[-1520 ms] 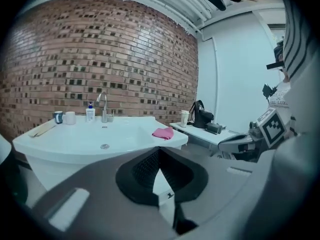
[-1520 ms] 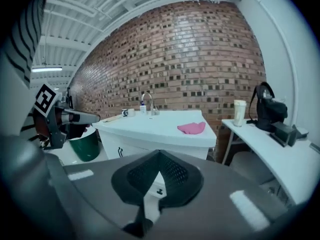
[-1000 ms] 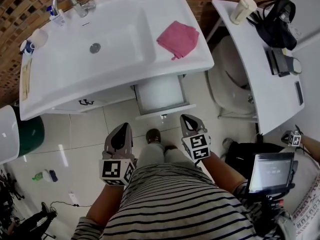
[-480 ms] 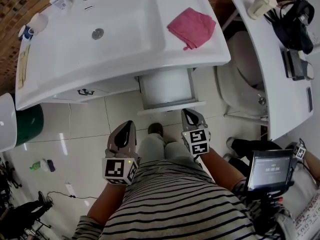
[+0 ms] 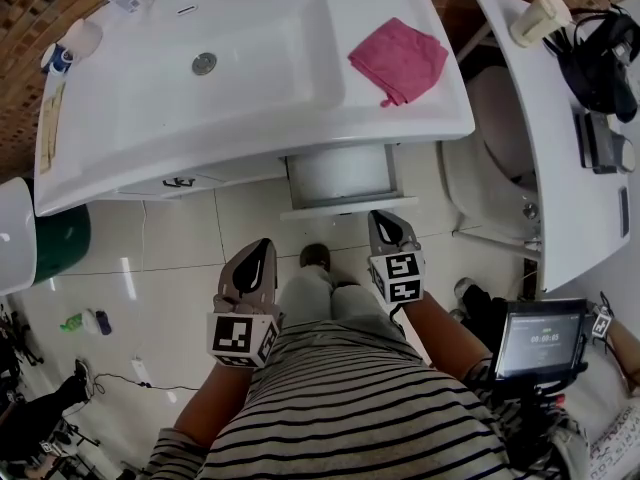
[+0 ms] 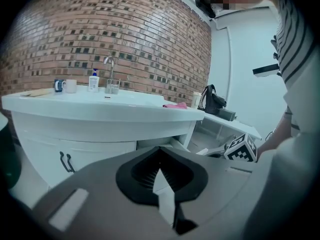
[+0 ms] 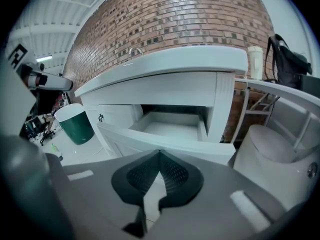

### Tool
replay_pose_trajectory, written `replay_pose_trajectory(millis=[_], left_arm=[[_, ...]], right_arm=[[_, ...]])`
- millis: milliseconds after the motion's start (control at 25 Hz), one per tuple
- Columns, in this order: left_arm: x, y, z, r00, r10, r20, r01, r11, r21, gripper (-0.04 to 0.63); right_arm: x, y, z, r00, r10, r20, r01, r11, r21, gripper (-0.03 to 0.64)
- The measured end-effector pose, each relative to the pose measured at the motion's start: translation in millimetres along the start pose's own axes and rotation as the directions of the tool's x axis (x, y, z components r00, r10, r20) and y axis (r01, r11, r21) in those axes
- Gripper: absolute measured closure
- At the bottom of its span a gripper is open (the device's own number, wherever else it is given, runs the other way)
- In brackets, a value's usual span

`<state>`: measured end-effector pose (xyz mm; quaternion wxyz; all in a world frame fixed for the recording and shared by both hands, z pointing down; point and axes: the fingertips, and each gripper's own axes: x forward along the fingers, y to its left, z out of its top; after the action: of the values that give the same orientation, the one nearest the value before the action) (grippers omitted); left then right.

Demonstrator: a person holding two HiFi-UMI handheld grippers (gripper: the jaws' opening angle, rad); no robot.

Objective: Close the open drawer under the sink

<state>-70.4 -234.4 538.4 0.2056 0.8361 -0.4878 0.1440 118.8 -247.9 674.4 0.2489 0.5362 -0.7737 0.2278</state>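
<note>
**Grippers closed and empty, drawer still open**

Right gripper [image 5: 385,220] sits just below the middle of the head view with its jaws pressed together and nothing between them. It points at the drawer [image 5: 338,175], which hangs open under the right end of the sink [image 5: 250,138], near the top centre. In the right gripper view the front panel [image 7: 165,145] fills the middle of the frame, close to my tips but not yet touching, as far as I can tell. My left gripper [image 5: 262,248], also closed and empty, is lower and further left, over the floor [image 5: 170,268], well clear of the drawer.

The risk I see is in the push. Narrow closed tips on a smooth panel could skid off. Pressing near one corner could twist the drawer on its runners and jam it. Aiming too high, the tips might ride over the panel's top edge into the drawer.
</note>
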Motion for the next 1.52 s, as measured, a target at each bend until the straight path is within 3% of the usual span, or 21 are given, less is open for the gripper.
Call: replay_pose_trajectory(millis=[560, 1160, 1520], left_arm=[[2, 17, 4, 1.0, 0.028, -0.003, -0.028, 0.999, -0.018, 0.583], [-30, 51, -5, 0.989, 0.151, 0.006, -0.15, 0.988, -0.042, 0.583], [-55, 54, -7, 0.982, 0.189, 0.021, -0.187, 0.98, -0.063, 0.583]], right_arm=[[38, -18, 35, 0.999, -0.01, 0.035, 0.01, 1.0, -0.018, 0.618], [97, -53, 88, 0.991, -0.064, 0.12, 0.068, 0.997, -0.026, 0.618], [82, -41, 101, 0.989, -0.058, 0.135, 0.062, 0.998, -0.029, 0.618]])
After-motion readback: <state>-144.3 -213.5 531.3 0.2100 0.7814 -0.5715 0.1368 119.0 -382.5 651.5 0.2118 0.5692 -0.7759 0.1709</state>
